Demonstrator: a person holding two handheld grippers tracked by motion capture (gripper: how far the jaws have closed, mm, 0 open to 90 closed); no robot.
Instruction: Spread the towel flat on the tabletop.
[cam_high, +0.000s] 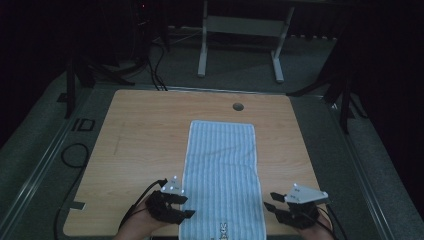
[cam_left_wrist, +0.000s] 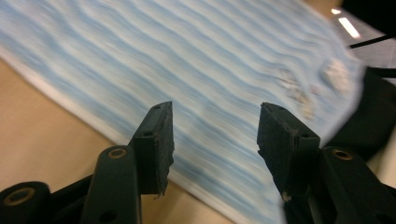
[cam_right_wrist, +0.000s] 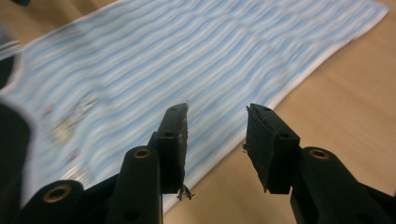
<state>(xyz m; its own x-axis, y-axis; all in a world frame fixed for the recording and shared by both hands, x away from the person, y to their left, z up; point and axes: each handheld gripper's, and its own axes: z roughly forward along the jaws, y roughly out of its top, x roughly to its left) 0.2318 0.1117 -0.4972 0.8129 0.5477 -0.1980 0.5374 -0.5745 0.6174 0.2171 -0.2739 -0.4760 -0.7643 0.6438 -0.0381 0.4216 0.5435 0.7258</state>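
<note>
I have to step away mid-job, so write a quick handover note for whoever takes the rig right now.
Left tongs: open, nothing held, at the towel's near left edge.
Right tongs: open, nothing held, at its near right edge.
Striped towel: flat and lengthwise on the wooden table, near end at the table's front edge.
Done: towel spread out, tongs lined up on either side.
Left: nothing gripped yet; probably close on both near edges and start the fold.

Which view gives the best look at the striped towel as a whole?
The high view: the towel lies flat along the table, all four edges visible, the left gripper and right gripper at its near corners. Each gripper view shows a blurred stretch of stripes and one edge behind open jaws.
</note>
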